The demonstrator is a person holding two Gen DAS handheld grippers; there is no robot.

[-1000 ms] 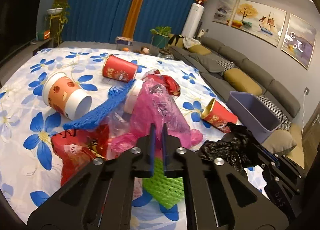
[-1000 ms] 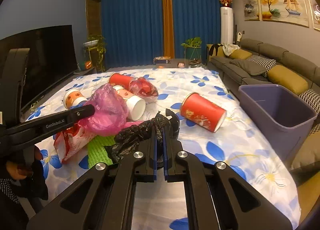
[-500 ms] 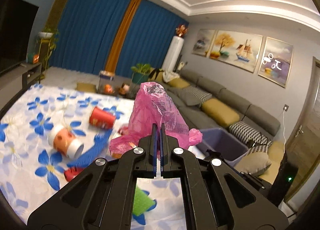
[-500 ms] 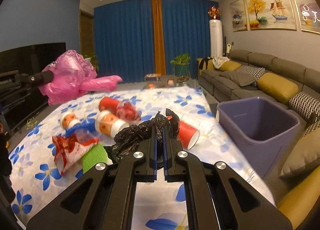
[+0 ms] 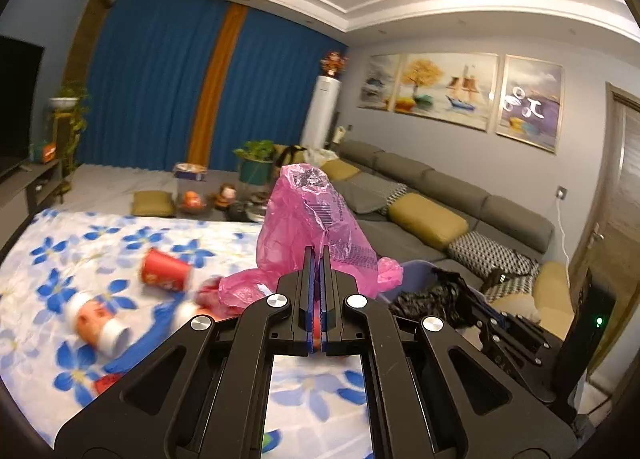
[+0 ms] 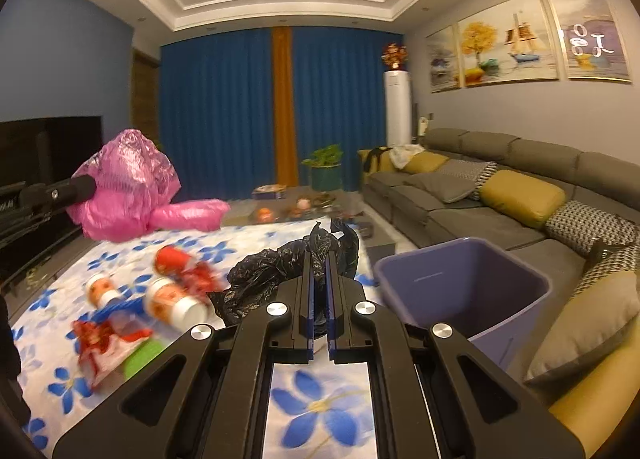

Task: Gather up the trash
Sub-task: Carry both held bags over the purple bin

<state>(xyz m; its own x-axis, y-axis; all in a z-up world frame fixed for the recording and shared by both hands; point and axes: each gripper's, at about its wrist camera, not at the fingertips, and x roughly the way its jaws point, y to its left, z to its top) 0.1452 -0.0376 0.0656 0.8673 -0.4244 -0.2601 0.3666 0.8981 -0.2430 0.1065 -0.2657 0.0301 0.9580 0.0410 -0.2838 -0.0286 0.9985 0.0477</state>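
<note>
The right gripper (image 6: 319, 259), pinching a black plastic bag (image 6: 276, 275), is nearest the purple bin (image 6: 464, 291), just to its right. The left gripper (image 5: 319, 255) pinches a pink plastic bag (image 5: 316, 227), held farther left.

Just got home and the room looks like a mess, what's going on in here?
Someone is clearing litter with two handheld grippers. The left gripper is shut on a pink plastic bag, held up above the floral cloth. The right gripper is shut on a black plastic bag, close to the empty purple bin. Paper cups and red wrappers lie on the cloth.
</note>
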